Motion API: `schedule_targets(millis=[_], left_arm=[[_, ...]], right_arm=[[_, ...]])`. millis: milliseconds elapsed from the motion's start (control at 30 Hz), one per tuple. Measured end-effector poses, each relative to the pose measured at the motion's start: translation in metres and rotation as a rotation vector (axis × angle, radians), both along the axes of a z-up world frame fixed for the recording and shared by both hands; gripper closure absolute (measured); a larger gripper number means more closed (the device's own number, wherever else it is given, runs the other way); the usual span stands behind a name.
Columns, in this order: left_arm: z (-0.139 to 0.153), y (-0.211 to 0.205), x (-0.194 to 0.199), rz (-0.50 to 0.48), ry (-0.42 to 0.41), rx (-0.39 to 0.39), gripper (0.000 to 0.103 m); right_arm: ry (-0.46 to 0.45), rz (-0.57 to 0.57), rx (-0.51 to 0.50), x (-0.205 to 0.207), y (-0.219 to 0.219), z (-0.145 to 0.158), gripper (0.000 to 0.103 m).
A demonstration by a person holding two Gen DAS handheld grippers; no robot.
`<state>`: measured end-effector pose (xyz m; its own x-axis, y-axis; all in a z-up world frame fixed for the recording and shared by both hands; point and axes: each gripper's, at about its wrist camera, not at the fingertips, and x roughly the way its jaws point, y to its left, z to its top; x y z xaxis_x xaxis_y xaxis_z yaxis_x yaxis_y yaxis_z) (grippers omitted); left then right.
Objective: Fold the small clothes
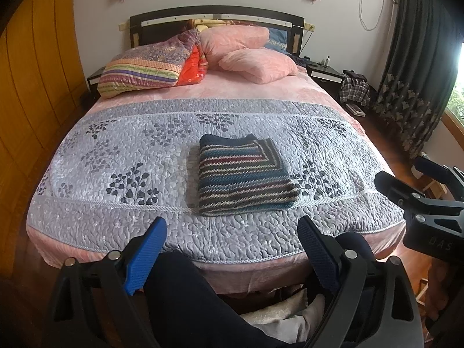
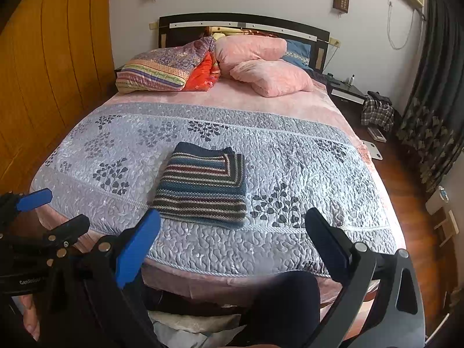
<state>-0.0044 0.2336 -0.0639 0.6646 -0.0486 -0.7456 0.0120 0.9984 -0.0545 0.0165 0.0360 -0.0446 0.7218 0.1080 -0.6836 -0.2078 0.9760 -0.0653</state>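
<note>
Left gripper [image 1: 232,249] and right gripper [image 2: 232,243], both spread wide and empty, near bed's [image 1: 116,226] foot; striped knit garment [image 1: 243,177] beyond, folded square on quilt, apparently finished.

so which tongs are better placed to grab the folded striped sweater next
Roughly even, slight edge to the left tongs: the striped sweater sits nearly centred between their open fingers. From the right tongs it lies left of centre.

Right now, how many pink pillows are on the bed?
2. One pink pillow leans against the headboard; the other pink pillow lies in front of it, lower. More may be hidden behind the colourful quilt.
</note>
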Motion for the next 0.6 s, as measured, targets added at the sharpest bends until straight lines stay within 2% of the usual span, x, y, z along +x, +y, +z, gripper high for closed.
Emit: schedule_targets(millis=[600], left_arm=[[-0.0074, 0.0018, 0.0005, 0.0, 0.007, 0.006, 0.011]], right_arm=[[0.008, -0.004, 0.001, 0.0004, -0.0013, -0.0053, 0.004]])
